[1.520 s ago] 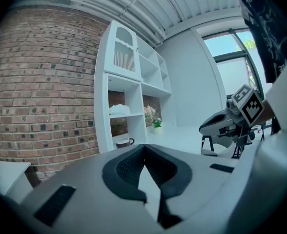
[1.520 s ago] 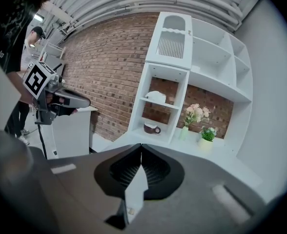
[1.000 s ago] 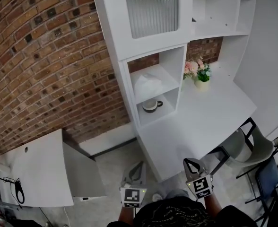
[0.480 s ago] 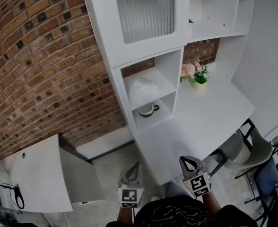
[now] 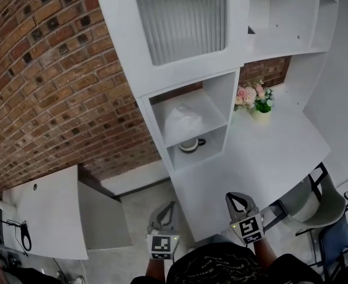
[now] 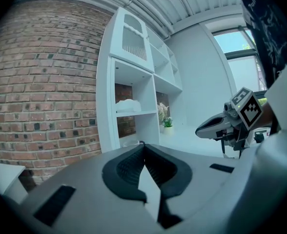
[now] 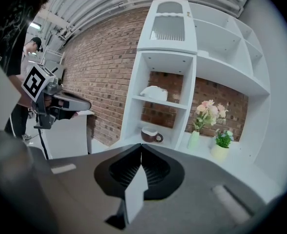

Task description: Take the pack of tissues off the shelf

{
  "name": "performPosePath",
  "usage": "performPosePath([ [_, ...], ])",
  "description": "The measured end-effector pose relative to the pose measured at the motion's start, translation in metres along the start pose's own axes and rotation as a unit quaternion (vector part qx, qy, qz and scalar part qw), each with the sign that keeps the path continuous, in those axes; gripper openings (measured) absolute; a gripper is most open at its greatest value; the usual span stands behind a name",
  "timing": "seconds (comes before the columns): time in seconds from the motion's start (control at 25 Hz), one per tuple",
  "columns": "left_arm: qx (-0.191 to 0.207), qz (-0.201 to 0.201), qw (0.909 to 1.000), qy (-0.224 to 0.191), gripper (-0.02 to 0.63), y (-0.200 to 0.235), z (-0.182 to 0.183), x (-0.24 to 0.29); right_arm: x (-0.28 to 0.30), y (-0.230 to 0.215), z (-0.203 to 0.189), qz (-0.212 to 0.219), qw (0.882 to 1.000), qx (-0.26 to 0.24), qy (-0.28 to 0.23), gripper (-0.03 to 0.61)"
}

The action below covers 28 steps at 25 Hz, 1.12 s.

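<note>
A white pack of tissues point(image 5: 183, 123) lies on the middle shelf of the white shelving unit point(image 5: 162, 78); it also shows in the right gripper view as a pale lump point(image 7: 154, 92) and in the left gripper view point(image 6: 127, 104). Below it a dark mug point(image 5: 190, 145) point(image 7: 150, 135) stands on the lower shelf. Both grippers hang low near my body, far from the shelf. My left gripper point(image 5: 168, 209) point(image 6: 142, 144) is shut and empty. My right gripper point(image 5: 238, 201) point(image 7: 140, 146) is shut and empty too.
A white desk top point(image 5: 263, 152) extends right of the shelf, carrying a vase of pink flowers point(image 5: 245, 96) and a small green plant point(image 5: 263, 105). A brick wall point(image 5: 50, 81) lies to the left, a white table point(image 5: 44, 218) at lower left, chairs point(image 5: 316, 200) at lower right.
The head view has shifted, so the shelf sits a little more to the right and nearer. Both grippers stay shut low at my body.
</note>
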State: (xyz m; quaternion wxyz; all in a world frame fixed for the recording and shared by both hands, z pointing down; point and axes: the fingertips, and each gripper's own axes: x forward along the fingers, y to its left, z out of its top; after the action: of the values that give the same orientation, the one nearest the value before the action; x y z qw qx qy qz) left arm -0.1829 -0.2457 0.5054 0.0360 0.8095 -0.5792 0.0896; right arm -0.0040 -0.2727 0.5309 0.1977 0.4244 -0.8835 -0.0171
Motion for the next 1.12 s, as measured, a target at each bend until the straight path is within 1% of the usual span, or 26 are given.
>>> performPosePath([
  [0.16,-0.008,0.022,0.9997,-0.005,0.008,0.007,0.006,0.011,0.016,-0.011,0.005,0.015,1.0,-0.001,-0.004,0.005],
  [0.28,0.008,0.029,0.9996,0.001,0.008,0.007,0.004,0.02,0.029,-0.019,0.005,0.026,1.0,0.001,0.012,0.005],
  [0.36,0.017,0.032,0.9993,-0.001,0.008,0.007,0.003,0.026,0.036,-0.021,0.006,0.033,0.999,0.001,0.016,0.005],
  [0.48,0.021,0.037,0.9991,-0.004,0.009,0.007,0.006,0.034,0.046,-0.028,0.012,0.039,0.999,0.009,0.005,0.005],
  [0.64,0.015,0.04,0.9991,0.007,0.008,0.008,0.01,0.043,0.06,-0.04,0.031,0.045,0.998,0.034,-0.013,0.006],
  [0.76,0.022,0.044,0.9987,0.013,0.008,0.009,0.013,0.049,0.07,-0.05,0.047,0.048,0.997,0.044,-0.028,0.006],
  [0.96,0.018,0.05,0.9984,0.019,0.008,0.009,0.016,0.06,0.085,-0.067,0.081,0.058,0.996,0.043,-0.06,0.012],
  [1.0,0.017,0.051,0.9983,0.02,0.009,0.008,0.015,0.062,0.088,-0.07,0.089,0.063,0.995,0.043,-0.069,0.017],
  [1.04,0.016,0.053,0.9983,0.02,0.009,0.008,0.013,0.064,0.092,-0.071,0.096,0.071,0.994,0.044,-0.076,0.036],
  [1.08,0.016,0.056,0.9981,0.018,0.008,0.007,0.011,0.066,0.095,-0.072,0.103,0.081,0.992,0.046,-0.082,0.071],
  [1.12,0.017,0.06,0.9979,0.017,0.009,0.007,0.011,0.067,0.098,-0.071,0.109,0.091,0.991,0.046,-0.086,0.123],
])
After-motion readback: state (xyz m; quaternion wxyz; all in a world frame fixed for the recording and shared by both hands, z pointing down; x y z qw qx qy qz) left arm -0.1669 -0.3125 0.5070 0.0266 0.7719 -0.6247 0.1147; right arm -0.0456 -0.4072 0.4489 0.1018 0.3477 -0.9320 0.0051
